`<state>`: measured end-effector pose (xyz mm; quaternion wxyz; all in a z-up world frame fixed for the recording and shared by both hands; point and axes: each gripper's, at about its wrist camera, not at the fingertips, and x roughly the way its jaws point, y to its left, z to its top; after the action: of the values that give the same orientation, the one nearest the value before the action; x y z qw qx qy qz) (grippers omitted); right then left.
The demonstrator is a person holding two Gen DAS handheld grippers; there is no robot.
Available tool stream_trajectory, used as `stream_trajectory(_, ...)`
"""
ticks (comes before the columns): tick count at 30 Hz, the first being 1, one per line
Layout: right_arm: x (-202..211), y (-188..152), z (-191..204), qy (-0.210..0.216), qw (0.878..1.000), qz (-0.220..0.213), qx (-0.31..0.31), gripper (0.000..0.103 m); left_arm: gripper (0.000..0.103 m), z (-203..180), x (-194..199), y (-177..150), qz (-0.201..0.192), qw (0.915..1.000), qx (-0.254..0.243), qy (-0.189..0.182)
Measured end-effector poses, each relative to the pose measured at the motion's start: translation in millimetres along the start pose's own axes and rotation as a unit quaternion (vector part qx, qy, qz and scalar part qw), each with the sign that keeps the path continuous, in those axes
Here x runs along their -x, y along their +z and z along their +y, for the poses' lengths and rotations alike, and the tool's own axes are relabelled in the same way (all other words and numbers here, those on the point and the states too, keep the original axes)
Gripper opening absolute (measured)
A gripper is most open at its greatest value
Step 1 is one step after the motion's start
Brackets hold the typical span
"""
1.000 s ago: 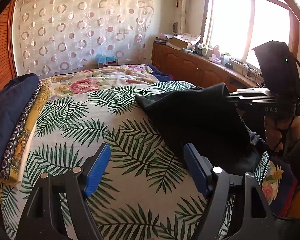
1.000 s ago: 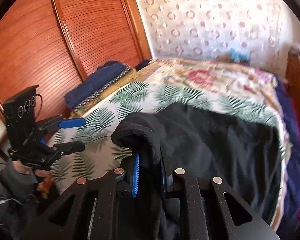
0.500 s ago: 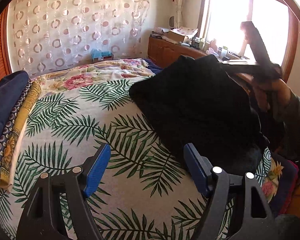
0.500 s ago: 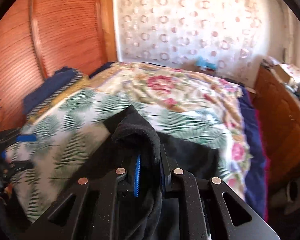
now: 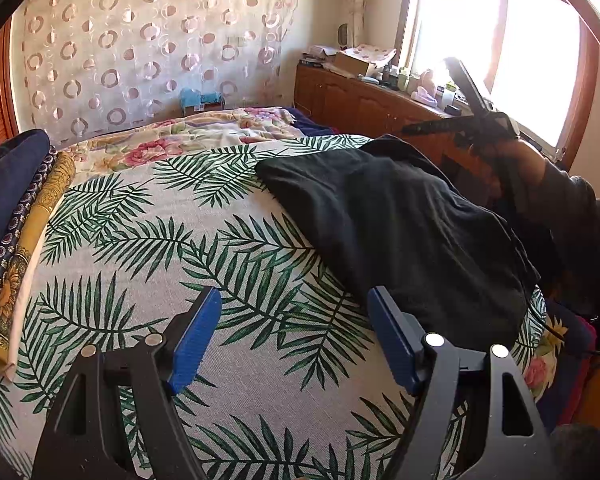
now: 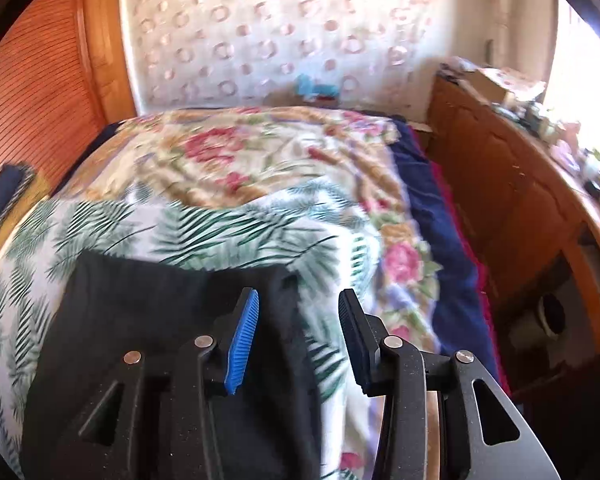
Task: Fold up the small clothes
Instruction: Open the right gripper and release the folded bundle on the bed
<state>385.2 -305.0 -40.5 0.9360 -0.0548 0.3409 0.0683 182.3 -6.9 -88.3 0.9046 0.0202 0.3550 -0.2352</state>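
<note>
A black garment point(image 5: 400, 224) lies folded over on the palm-leaf bedsheet point(image 5: 204, 240), on the right half of the bed. My left gripper point(image 5: 296, 320) is open and empty, low over the sheet just left of the garment's near edge. My right gripper point(image 6: 298, 308) is open and empty, above the garment's right edge point(image 6: 180, 320). In the left wrist view the right gripper point(image 5: 472, 120) is held up in a hand above the garment's far right side.
Folded blue and patterned cloths point(image 5: 8, 208) are stacked at the bed's left edge. A floral quilt point(image 5: 204, 132) covers the far end. A wooden cabinet point(image 6: 520, 216) with clutter runs along the right, under the window. A wooden wardrobe point(image 6: 40, 80) stands at the left.
My right gripper carried the garment's edge up and over, then opened and let it go; the garment now lies folded on the bed. My left gripper stayed open and hardly moved.
</note>
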Motion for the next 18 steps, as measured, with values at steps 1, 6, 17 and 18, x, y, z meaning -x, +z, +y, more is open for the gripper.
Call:
stream_trajectory(1,5,0,0,0.011,1.000,-0.002,0.002,0.043,0.076,-1,-1,0,0.001,1.0000,-0.001,0.000)
stream_trajectory(6,43,-20,16,0.034,0.999,-0.018,0.011,0.043,0.076,-9,-3,-2,0.004,1.0000,-0.007,-0.003)
stream_trajectory(17,145,-122,40,0.061,0.997,-0.035,0.023,0.051,0.076,-50,4,-22,0.013,0.9989,-0.033,-0.031)
stream_trajectory(18,152,-133,42,0.060,0.997,-0.034,0.023,0.051,0.076,-54,6,-24,0.013,0.9987,-0.035,-0.034)
